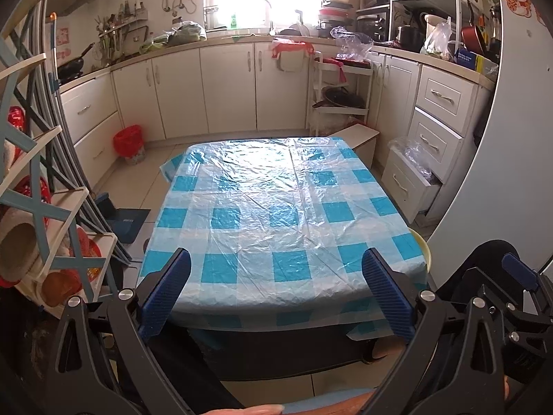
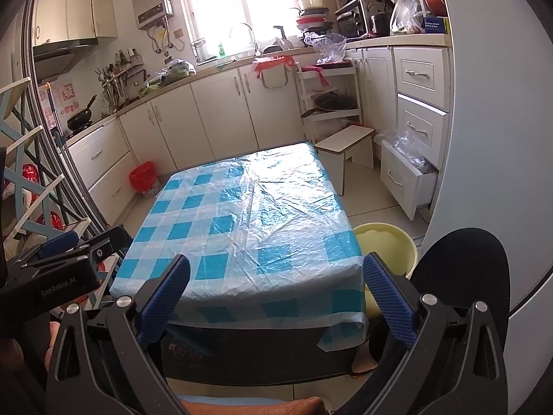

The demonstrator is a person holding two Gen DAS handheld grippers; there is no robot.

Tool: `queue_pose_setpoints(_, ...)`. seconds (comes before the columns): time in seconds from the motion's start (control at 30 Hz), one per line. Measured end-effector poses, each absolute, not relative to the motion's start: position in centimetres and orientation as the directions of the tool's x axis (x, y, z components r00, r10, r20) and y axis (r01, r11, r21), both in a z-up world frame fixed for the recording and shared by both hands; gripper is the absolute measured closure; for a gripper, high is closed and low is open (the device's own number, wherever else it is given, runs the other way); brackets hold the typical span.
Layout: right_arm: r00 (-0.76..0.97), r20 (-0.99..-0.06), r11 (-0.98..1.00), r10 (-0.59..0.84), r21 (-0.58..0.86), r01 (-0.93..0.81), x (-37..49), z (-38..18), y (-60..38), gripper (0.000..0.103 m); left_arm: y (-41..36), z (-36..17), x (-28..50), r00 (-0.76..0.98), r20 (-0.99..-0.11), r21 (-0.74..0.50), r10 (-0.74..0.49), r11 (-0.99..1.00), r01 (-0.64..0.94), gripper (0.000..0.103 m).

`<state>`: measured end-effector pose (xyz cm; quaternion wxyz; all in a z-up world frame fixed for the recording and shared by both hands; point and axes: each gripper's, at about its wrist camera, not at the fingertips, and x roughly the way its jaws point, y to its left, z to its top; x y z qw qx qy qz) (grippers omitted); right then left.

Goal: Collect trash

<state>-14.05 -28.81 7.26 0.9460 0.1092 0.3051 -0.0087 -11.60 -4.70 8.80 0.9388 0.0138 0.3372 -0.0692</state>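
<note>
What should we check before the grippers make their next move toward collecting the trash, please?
1. Left gripper open, holding nothing: ok.
2. Right gripper open, holding nothing: ok.
3. Trash visible on the checked tablecloth: not ok, none seen.
4. Receptacle in sight: ok, yellow bucket beside the table, red-lined bin by the cabinets.
5. Bucket's contents: cannot tell.
6. Grippers apart from each other: ok.

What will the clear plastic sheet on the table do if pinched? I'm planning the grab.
The plastic sheet looks thin and wrinkled, so probably floppy and light. Its glossy surface may slip between the fingers.
</note>
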Motion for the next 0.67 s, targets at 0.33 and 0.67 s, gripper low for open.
queue_pose_setpoints(0.33,0.819,-0.572,0.977,0.057,0.203,0.073,-14.1,7.3,-28.6,0.007,-4.2,8.9,-12.0,0.779,-0.604,-0.071,-0.171,0.984,0.161,0.008)
queue_pose_setpoints(0.67,0.834,-0.550,0.980,0.041,0.185,0.074,-13.9,7.5,-28.9,0.007,-4.7,8.5,-11.7,0.769,-0.633,0.020,-0.088,0.991,0.130,0.008)
